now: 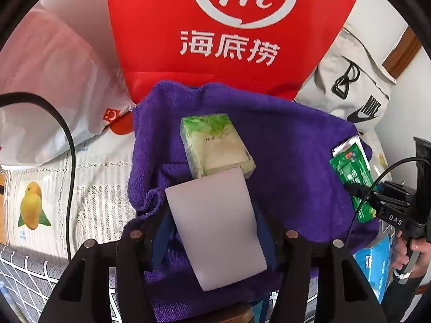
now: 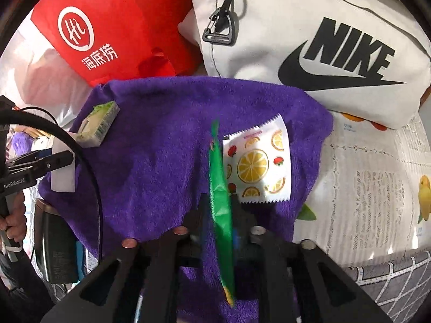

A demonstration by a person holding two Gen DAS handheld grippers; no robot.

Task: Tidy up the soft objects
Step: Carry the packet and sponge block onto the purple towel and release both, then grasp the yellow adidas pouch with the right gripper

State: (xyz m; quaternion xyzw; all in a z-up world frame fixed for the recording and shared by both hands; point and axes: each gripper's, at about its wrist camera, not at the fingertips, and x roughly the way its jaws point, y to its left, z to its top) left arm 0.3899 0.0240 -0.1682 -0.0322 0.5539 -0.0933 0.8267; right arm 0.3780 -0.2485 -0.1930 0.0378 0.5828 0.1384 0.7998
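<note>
While both tongs hang steeply over the purple towel (image 1: 291,140), the step in hand looks like setting small soft packs down on it, the sorting only part done.

In the left wrist view, the left tongs (image 1: 211,215) are clenched on a pale pack (image 1: 215,237), which spans the whole gap between the jaws and tilts toward 11 o'clock. Just beyond it, at 12 o'clock and partly under its far edge, a green tissue pack (image 1: 215,145) lies on the towel. The next move here probably calls for lowering the pale pack flat beside the tissue pack before letting go, so it does not land on top.

In the right wrist view, the right tongs (image 2: 219,204) have a green sachet (image 2: 221,183) standing on edge between the jaws. Whether the pads press on it I cannot tell. A fruit sachet (image 2: 258,164) lies flat on the towel just at 2 o'clock of them. The green one likely belongs next to it, laid flat.

Three bags ring the towel's far side on the surface (image 2: 363,175): a white bag (image 1: 54,80) at 10 o'clock, a red bag (image 1: 150,40) at 12, and a Nike bag (image 2: 296,27) at 2. What any of them holds is hidden, and none of the packs is in a bag yet.
</note>
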